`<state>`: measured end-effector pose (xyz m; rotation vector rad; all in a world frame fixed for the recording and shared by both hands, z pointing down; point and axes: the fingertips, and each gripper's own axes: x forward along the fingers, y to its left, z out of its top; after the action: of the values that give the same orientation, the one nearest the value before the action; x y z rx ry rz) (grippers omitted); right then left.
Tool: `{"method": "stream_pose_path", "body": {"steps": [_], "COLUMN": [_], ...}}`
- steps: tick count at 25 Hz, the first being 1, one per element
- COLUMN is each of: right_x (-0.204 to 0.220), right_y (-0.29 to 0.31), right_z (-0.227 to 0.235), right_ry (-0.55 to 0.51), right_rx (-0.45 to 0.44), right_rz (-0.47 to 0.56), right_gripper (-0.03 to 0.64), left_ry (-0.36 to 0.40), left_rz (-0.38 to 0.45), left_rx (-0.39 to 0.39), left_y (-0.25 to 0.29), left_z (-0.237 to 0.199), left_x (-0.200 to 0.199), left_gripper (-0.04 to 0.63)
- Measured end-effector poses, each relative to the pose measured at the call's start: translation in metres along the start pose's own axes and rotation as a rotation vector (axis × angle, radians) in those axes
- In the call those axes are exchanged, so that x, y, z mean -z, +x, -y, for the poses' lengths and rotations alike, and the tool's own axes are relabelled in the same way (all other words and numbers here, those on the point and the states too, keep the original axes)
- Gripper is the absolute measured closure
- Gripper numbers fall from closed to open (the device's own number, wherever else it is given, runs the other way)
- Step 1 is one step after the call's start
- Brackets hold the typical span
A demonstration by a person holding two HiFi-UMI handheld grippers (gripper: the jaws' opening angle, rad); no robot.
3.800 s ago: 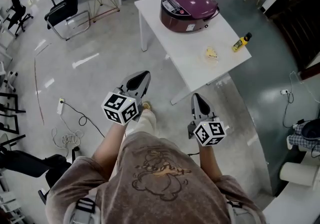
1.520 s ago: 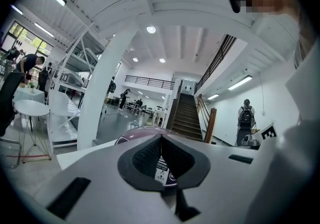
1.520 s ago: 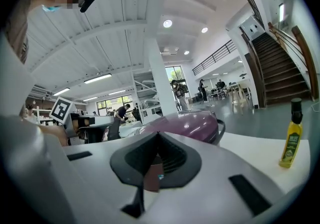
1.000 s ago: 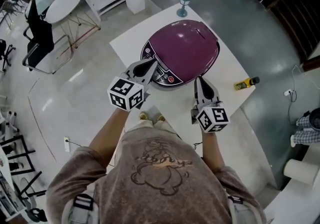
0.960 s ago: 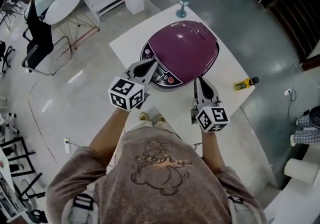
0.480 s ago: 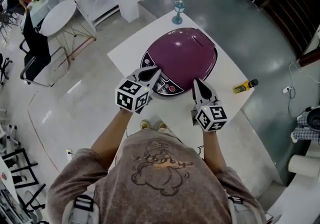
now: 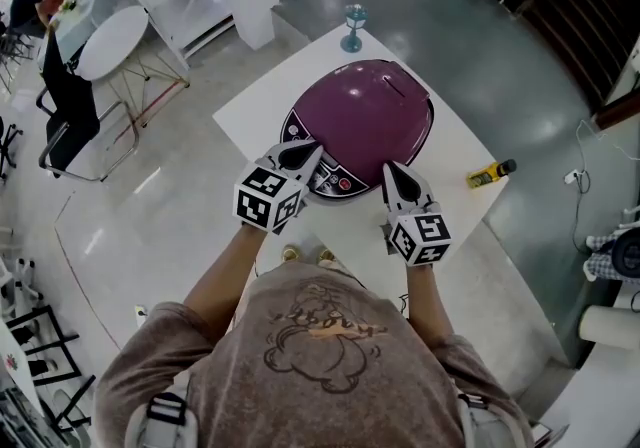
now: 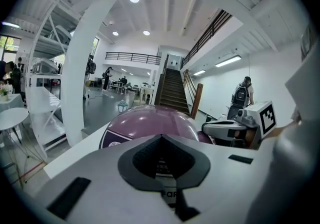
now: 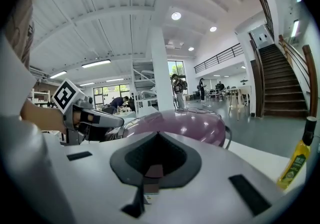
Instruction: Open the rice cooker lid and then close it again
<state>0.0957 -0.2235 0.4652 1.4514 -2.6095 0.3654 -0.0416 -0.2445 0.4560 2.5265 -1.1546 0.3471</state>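
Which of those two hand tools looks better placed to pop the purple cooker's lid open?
Probably the left. From the head view, the left gripper points at the control panel on the front of the closed rice cooker, while the right gripper sits beside its edge.

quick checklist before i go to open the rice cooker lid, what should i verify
1. Rice cooker lid fully down: ok, it is closed.
2. Left gripper ready: ok, jaws together, nothing between them, over the control panel.
3. Right gripper ready: ok, jaws together, nothing between them, at the cooker's front edge.
4. Either gripper touching the cooker: cannot tell.
5. Room behind for the lid to swing: ok, the glass stands apart at the far corner of the table.
6. Yellow bottle out of the way: ok, it lies off to the right.
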Motion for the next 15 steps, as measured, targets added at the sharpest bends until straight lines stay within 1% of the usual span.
{"method": "stream_pose_path", "body": {"steps": [6,15], "right_x": [0.0008,-0.0014], "right_y": [0.0008,0.0003], "right_z": [-0.0001,0.0002], "right_ry": [0.005,-0.017], "right_rx": [-0.009,-0.003], "right_rz": [-0.001,-0.022], "right_gripper": [0.614,0.614], "left_ry": [-0.001,0.023], "left_rz": [-0.019,-0.040], "left_rx": [0.000,0.002], "left_y": [0.0009,0.0005], "left_z": [-0.0008,0.0006], "left_x": [0.0020,0.0042], "left_gripper": [0.575,0.575]}}
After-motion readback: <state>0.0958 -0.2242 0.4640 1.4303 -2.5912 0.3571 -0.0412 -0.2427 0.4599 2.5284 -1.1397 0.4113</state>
